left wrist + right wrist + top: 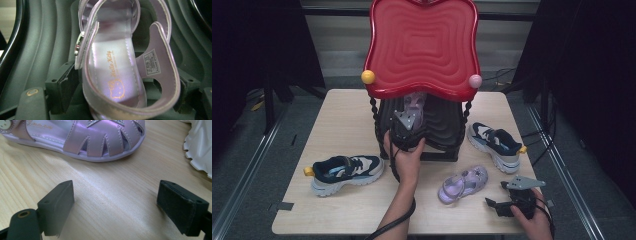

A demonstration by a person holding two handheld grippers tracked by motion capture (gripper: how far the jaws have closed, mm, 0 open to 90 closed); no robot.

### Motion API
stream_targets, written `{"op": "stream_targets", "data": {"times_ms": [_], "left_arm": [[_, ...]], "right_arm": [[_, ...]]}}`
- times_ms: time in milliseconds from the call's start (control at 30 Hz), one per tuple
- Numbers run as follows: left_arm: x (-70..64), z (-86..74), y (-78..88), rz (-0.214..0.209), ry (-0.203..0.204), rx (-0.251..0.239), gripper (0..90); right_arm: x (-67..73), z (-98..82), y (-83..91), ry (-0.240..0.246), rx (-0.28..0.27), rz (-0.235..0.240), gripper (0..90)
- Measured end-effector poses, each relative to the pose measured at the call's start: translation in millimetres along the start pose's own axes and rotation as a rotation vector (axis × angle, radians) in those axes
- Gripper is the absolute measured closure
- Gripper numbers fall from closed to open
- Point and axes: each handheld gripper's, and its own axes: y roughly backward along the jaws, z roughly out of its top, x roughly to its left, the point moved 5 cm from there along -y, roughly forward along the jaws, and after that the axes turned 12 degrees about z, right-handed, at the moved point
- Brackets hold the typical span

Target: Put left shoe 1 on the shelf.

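My left gripper (120,100) loose around lilac sandal's heel (117,75), setting it on black shelf (37,50), frame centre; right gripper (115,205) gaping, idle.

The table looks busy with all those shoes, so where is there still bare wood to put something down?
Bare table lies left of the black rack, behind the left sneaker. Another free patch runs along the near edge, between that sneaker and the purple sandal. The right side is crowded: sandal, right sneaker and right claw sit close together.

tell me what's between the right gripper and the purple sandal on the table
Bare wood. In the right gripper view, only tabletop separates the open right gripper from the purple sandal.
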Motion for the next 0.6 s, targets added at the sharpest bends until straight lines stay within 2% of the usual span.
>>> {"op": "stream_targets", "data": {"times_ms": [100,233,333,467,600], "left_arm": [[1.5,0.4,2.9,-0.007,-0.004,0.009,20.0],[3.6,-0.8,9.0,-0.015,-0.031,0.017,19.8],[5.5,-2.8,14.9,-0.045,-0.046,0.025,19.7],[7.3,-3.5,20.0,-0.063,-0.055,0.035,19.6],[11.0,-5.0,25.5,-0.087,-0.086,0.054,19.4]], "right_arm": [[-0.1,0.0,0.1,0.001,0.001,-0.003,13.9],[0.0,0.0,0.0,0.001,0.0,0.0,13.9],[0.0,0.0,0.0,0.001,0.0,-0.001,13.9],[-0.1,0.0,0.1,0.001,0.001,-0.002,13.9],[0.0,0.0,0.0,0.001,0.0,-0.001,13.9]]}}
